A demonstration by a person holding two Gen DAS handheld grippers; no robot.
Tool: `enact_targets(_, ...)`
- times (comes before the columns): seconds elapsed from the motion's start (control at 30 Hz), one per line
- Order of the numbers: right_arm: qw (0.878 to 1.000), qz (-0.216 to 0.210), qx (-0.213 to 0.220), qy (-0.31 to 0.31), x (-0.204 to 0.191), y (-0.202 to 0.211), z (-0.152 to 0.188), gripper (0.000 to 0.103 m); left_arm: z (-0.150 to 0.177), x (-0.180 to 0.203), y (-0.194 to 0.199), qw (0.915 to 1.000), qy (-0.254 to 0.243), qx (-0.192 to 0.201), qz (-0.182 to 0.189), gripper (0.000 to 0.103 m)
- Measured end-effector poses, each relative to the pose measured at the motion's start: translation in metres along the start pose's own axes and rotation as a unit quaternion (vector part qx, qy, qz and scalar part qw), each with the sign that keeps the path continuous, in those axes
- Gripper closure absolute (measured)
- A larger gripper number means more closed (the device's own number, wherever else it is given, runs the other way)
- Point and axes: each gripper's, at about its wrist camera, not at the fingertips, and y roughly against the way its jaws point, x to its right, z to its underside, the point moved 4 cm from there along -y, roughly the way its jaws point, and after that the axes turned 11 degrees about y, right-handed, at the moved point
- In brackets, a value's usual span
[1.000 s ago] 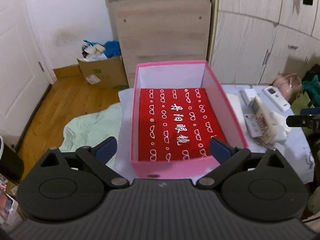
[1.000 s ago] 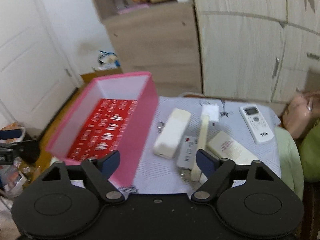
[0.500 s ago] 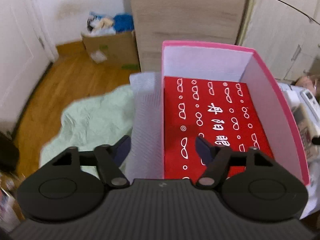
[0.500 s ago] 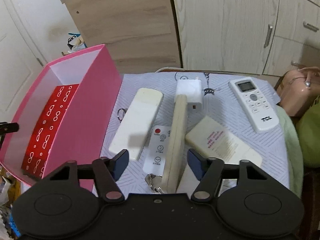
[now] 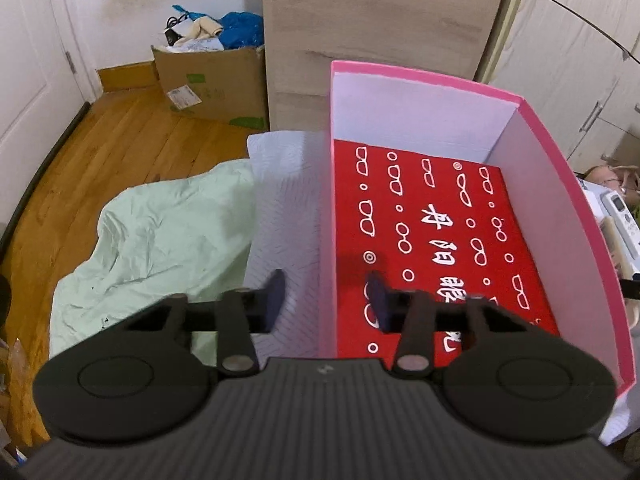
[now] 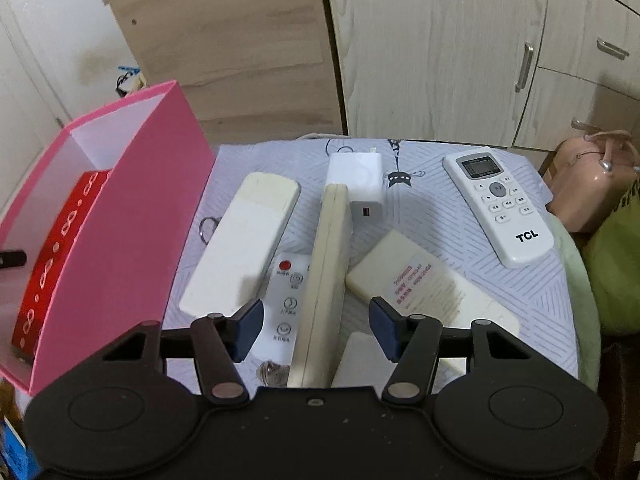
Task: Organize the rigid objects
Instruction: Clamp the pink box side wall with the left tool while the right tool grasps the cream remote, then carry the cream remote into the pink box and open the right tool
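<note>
An open pink box (image 5: 560, 184) with a red printed floor (image 5: 440, 240) fills the left wrist view. My left gripper (image 5: 326, 300) straddles the box's left wall, one finger outside and one inside. Its jaws are closing and a gap still shows on both sides of the wall. In the right wrist view my right gripper (image 6: 316, 328) hangs over a cream remote standing on its edge (image 6: 326, 264). These jaws are closing too, with the remote between the pads but untouched. The pink box (image 6: 132, 208) stands to the left.
On the patterned cloth (image 6: 532, 292) lie a long white remote (image 6: 244, 240), a small remote with a red button (image 6: 286, 292), a white charger (image 6: 356, 180), a TCL remote (image 6: 496, 208), a labelled cream remote (image 6: 420, 284) and keys (image 6: 272, 372). A pink bag (image 6: 592, 184) sits far right; a green blanket (image 5: 160, 240) lies left of the box.
My left gripper shifted left and down from the box's front to its left wall, and its jaws narrowed sharply. My right gripper sank over the remotes and narrowed around the edge-standing one.
</note>
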Motion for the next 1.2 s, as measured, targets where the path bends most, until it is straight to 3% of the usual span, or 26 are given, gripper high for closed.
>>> enact_targets(0.03, 1.000, -0.006, 0.000, -0.010, 0.002, -0.002, 0.000, 0.048, 0.000, -0.001, -0.002, 1.0000, 0.002, -0.007, 0.002, 0.093)
enact_targets(0.17, 1.000, -0.005, -0.008, -0.014, 0.007, -0.017, 0.000, 0.080, 0.002, -0.003, -0.004, 0.9998, 0.016, -0.008, 0.009, 0.097)
enact_targets(0.27, 0.999, -0.013, -0.016, -0.029, 0.013, -0.024, -0.002, 0.082, 0.003, 0.002, -0.003, 0.9999, 0.003, 0.014, 0.002, 0.098)
enact_targets(0.47, 0.997, -0.037, -0.020, -0.057, 0.018, -0.018, -0.006, 0.082, -0.001, 0.009, -0.006, 0.9998, 0.009, 0.019, 0.004, 0.099)
enact_targets(0.87, 0.983, -0.124, 0.073, -0.111, 0.007, 0.051, -0.019, 0.082, 0.005, 0.020, -0.005, 0.9988, -0.034, 0.032, 0.015, 0.099)
enact_targets(1.03, 0.963, -0.211, 0.110, -0.127, -0.027, 0.075, -0.029, 0.082, 0.004, 0.019, -0.005, 0.9990, -0.026, 0.030, 0.020, 0.098)
enact_targets(1.2, 0.951, -0.281, 0.073, -0.108, -0.096, 0.059, -0.032, 0.082, 0.005, 0.018, -0.006, 0.9992, -0.021, 0.022, 0.028, 0.097)
